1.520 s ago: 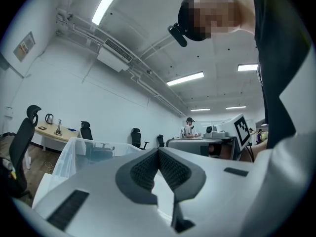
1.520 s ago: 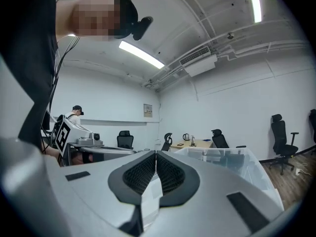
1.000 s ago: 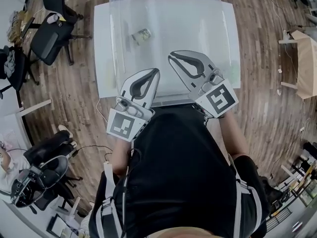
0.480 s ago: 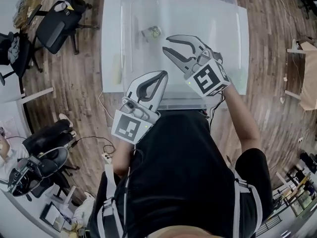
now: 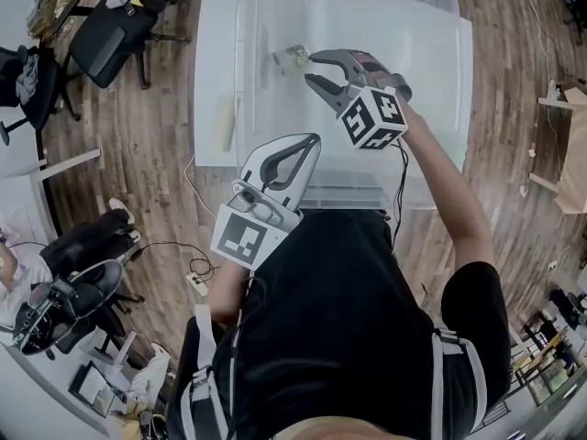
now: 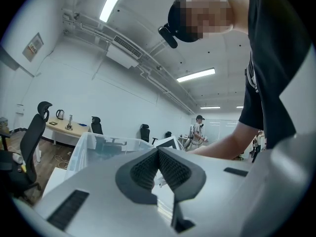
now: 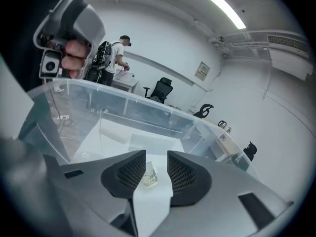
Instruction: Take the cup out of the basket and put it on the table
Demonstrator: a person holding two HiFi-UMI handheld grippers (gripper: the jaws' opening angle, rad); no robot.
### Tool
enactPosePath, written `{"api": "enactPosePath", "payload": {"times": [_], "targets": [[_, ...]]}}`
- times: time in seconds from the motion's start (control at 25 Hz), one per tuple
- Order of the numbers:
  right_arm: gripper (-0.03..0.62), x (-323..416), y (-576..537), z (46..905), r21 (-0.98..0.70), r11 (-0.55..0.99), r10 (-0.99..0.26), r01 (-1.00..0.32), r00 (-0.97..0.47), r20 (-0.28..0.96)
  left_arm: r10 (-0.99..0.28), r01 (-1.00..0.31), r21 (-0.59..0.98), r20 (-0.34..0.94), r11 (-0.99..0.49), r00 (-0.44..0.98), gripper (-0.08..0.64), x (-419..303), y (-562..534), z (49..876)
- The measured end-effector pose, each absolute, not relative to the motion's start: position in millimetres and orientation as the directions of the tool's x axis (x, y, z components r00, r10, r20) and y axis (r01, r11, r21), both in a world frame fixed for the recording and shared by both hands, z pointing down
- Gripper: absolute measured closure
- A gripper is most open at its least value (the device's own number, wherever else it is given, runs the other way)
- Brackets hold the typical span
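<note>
A small clear cup [image 5: 293, 57] lies on the floor of a see-through plastic basket [image 5: 249, 90] on the white table [image 5: 211, 108]. My right gripper [image 5: 310, 69] reaches into the basket, its tips just right of the cup. Its jaws are opening and nothing is between the pads. In the right gripper view the cup [image 7: 150, 176] lies just beyond the right gripper [image 7: 156, 157], in line with the gap. My left gripper [image 5: 315, 139] hangs shut at the basket's near edge, holding nothing. In the left gripper view the left gripper [image 6: 158, 151] has its pads together.
A pale oblong object [image 5: 225, 122] lies on the table left of the basket. Office chairs [image 5: 105, 39] stand on the wooden floor to the left. The basket's clear walls [image 7: 123, 100] rise around the right gripper. A person [image 7: 118, 56] stands at a desk far off.
My right gripper has moved forward and left into the basket, up to the cup, and its jaws have parted. The left gripper has stayed near the basket's front edge.
</note>
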State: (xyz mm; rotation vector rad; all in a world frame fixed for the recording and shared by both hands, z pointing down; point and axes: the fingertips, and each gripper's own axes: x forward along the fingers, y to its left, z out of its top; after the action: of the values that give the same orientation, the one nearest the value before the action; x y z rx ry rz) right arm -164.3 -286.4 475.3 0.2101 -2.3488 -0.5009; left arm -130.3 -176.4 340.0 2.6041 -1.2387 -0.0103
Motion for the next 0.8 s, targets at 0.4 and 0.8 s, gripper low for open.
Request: {"api": "enactPosePath", "payload": {"times": [0.4, 0.8], "targets": [[0.408, -181, -307, 567, 0.456, 0.87, -0.258, 0.186, -0.616, 0.744, -0.763, -0.763, 0.252, 0.121, -0.596, 0.635, 0.541, -135, -179, 348], [0.353, -191, -314, 627, 0.466, 0.831, -0.253, 0.304, -0.54, 0.803, -0.753, -0.759, 0.252, 0.139, -0.601, 0.643, 0.541, -136, -182, 353]]}}
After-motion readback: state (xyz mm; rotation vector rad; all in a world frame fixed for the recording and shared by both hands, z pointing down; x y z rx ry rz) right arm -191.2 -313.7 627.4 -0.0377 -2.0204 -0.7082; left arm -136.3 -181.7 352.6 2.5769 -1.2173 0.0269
